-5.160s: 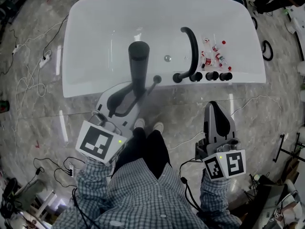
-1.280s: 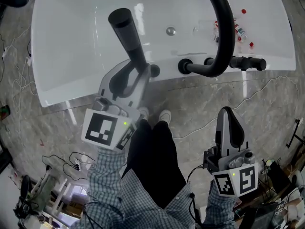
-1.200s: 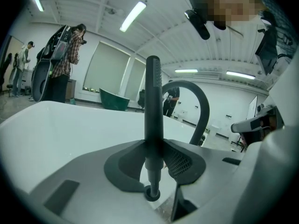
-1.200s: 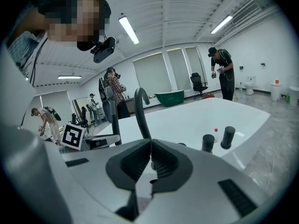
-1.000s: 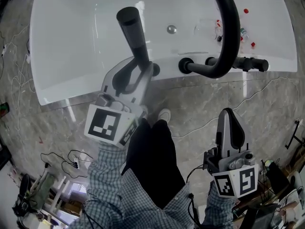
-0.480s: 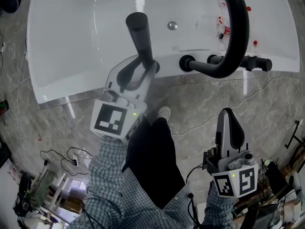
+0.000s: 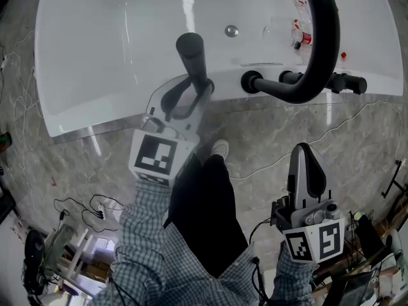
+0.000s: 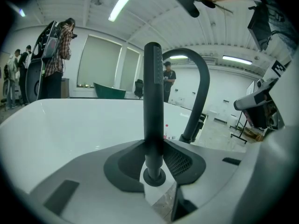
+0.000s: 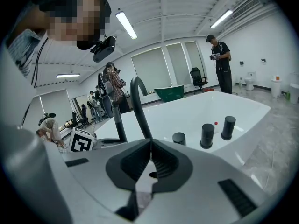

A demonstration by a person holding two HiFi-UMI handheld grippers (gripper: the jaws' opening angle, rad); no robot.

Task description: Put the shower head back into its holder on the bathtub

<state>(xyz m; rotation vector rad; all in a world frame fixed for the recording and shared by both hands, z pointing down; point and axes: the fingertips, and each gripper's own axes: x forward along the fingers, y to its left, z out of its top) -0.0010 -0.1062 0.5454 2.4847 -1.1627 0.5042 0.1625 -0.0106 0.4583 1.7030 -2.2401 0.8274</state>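
Observation:
The black wand-shaped shower head stands nearly upright at the near rim of the white bathtub. My left gripper is shut on its lower part. In the left gripper view the shower head rises between the jaws, and its bottom end sits at a round black holder ring on the white rim. My right gripper hangs over the floor to the right, well short of the tub, shut with nothing in it; its jaws meet in the right gripper view.
A black arched faucet and black knobs stand on the rim to the right of the holder. Small bottles lie inside the tub near the drain. Cables run over the marble floor.
My left gripper has carried the shower head to the right and tipped it from a lean to nearly upright, its lower end coming down at the rim. The right gripper has stayed still.

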